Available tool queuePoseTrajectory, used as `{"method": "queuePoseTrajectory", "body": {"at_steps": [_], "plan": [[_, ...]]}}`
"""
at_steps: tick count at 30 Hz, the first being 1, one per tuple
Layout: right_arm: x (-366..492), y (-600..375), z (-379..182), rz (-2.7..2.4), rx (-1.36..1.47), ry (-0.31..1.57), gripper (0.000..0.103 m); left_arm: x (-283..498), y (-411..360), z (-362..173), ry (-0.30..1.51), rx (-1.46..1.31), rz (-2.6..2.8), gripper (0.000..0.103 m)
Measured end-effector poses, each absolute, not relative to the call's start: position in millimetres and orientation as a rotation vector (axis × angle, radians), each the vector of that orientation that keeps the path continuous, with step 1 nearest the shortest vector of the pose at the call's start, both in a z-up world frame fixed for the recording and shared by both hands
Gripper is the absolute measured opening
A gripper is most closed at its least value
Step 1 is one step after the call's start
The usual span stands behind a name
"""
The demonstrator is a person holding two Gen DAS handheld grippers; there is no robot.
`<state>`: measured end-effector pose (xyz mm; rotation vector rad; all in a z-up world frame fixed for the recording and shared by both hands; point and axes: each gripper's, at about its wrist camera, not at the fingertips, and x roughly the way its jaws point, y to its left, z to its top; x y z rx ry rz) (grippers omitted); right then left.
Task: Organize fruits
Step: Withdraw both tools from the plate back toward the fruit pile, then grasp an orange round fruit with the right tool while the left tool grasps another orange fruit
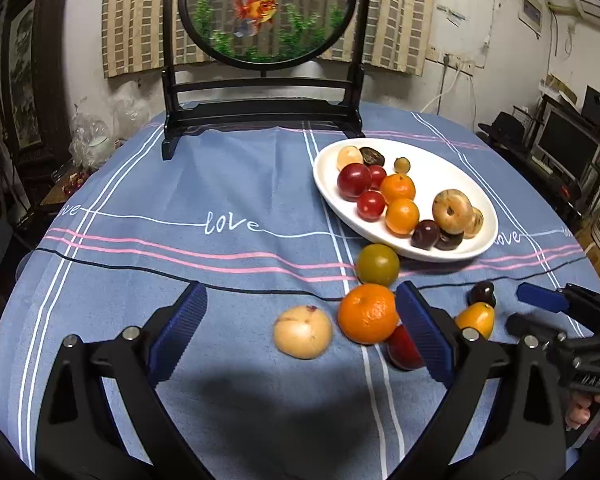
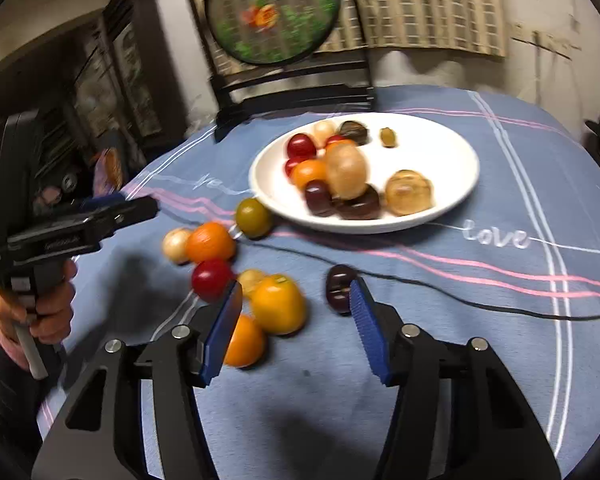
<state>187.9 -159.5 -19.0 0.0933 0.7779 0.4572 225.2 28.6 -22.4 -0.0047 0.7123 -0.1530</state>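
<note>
- Left gripper, nearest the lens: jaws spread wide and released, blue pads clear of the fruit. A pale peach-coloured fruit and a large orange lie on the cloth between the pads; neither is pinched.
- Right gripper: jaws part-open, clamping nothing. A yellow-orange fruit sits between the fingertips, a second orange fruit against the left pad, a dark brown fruit just beyond the right pad. View blurred.
- Blue tablecloth, striped white, pink and black, "love" written on it, covers the round table.
- Round goldfish screen on a black stand at the far edge of the table.
- White oval plate, far right of the cloth, holds red, orange, tan and dark fruits, heaped toward its near side.
- Loose fruit near the plate: a green-yellow fruit just beside its near rim, a red fruit close to the large orange.
- A hand grips the left gripper's handle.
</note>
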Motion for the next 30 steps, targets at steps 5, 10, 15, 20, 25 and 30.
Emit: {"method": "queuePoseTrajectory", "body": {"at_steps": [5,10,15,20,25,30], "plan": [[189.9,-152.1,-26.8,0.481,0.11,0.803,0.047,220.0,18.6,-21.6,0.705,0.033,-0.174,0.097],[195.6,-149.5,-30.8,0.483,0.124,0.824,0.042,216.5,15.6,-20.1,0.692,0.06,-0.175,0.097],[200.8,-145.6,-36.8,0.468,0.121,0.858,0.042,215.2,20.2,-16.7,0.681,0.042,-0.171,0.097],[207.9,-152.0,-43.6,0.475,0.188,0.897,0.042,217.0,22.8,-17.3,0.693,0.024,-0.17,0.097],[204.1,-168.9,-35.5,0.473,0.275,0.876,0.037,216.3,12.0,-22.3,0.747,0.035,-0.258,0.096],[194.6,-185.5,-16.6,0.461,0.302,0.802,0.037,197.0,-20.9,-26.5,0.751,0.144,-0.436,0.072]]}}
